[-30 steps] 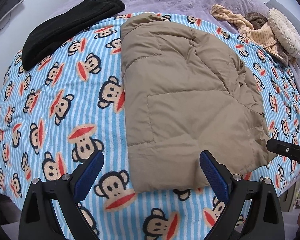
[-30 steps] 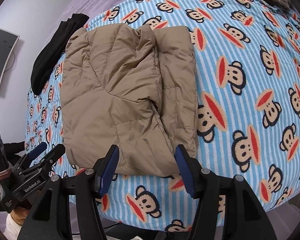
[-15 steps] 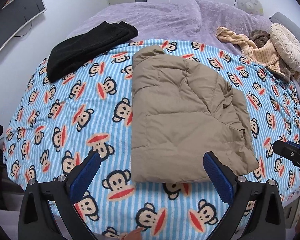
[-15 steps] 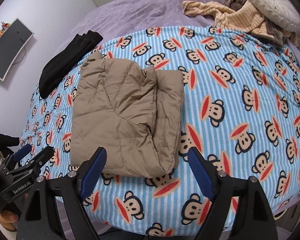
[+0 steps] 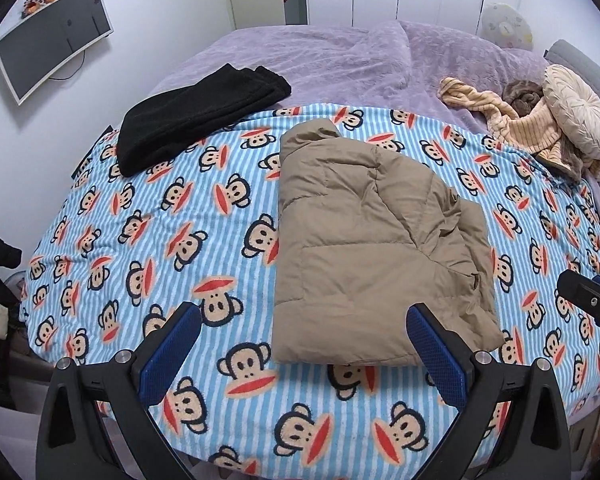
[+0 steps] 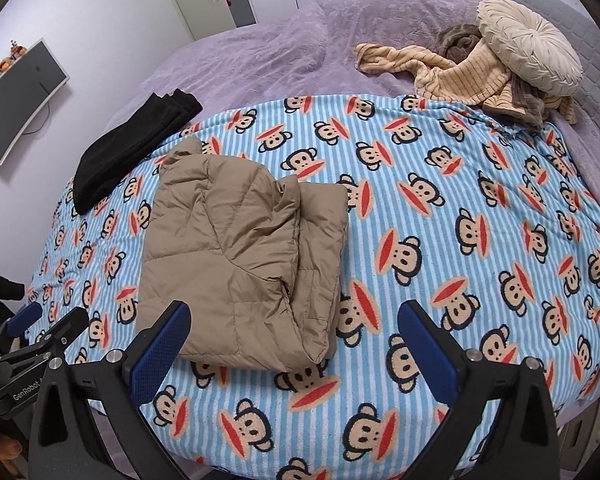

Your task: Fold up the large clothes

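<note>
A tan padded jacket [image 5: 364, 248] lies folded into a long rectangle on the blue striped monkey-print blanket [image 5: 188, 216]; in the right wrist view the jacket [image 6: 240, 264] sits left of centre. My left gripper [image 5: 300, 352] hovers open above the blanket's near edge, with the jacket's near end between and beyond its blue pads, not touching. My right gripper [image 6: 292, 348] is also open and empty, its left pad over the jacket's near corner. Each view catches the other gripper at its side edge: the right one [image 5: 592, 304], the left one [image 6: 40, 328].
A folded black garment [image 5: 196, 116] lies at the blanket's far left. A crumpled beige striped knit [image 5: 512, 120], a brown garment and a round cream cushion [image 5: 580, 112] sit at the far right on the purple bedspread [image 5: 340, 56]. A monitor [image 5: 52, 56] hangs on the left wall.
Both grippers have pulled back and up from the jacket, so more of the bed and room shows. The right gripper's fingers have spread wider. The jacket has stayed put.
</note>
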Demonstrator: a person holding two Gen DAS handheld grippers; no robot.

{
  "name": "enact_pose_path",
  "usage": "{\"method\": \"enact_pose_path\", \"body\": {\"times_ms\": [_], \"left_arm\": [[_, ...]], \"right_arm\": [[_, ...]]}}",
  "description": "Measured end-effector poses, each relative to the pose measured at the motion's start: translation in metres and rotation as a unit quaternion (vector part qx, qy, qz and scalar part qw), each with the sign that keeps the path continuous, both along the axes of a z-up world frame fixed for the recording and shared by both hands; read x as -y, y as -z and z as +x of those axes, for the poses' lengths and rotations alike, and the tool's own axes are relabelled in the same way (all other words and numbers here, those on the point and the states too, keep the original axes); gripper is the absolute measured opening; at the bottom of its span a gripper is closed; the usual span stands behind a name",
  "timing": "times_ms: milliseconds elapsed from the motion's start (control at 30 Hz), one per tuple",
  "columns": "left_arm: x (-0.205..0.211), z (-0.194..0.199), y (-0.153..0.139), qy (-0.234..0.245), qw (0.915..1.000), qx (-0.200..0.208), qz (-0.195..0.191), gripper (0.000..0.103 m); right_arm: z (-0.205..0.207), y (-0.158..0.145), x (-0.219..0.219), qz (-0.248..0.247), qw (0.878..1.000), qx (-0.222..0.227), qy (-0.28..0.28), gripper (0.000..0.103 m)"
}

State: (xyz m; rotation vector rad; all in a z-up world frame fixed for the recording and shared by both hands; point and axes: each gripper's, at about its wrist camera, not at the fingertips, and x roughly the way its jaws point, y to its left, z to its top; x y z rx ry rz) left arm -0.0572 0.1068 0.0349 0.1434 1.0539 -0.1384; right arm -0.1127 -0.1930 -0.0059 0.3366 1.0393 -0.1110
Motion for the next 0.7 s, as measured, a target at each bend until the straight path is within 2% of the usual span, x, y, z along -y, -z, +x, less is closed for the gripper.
{"method": "enact_pose_path", "body": {"times_ms": [700], "left_arm": [[-0.0008,-0.0045,-0.0001,-0.004,1.0000,-0.004,0.001,0.103]], "right_arm": [[-0.0061,-0.0034,-0.0047,-0.011,1.000,0.002,-0.001,0.103]]}}
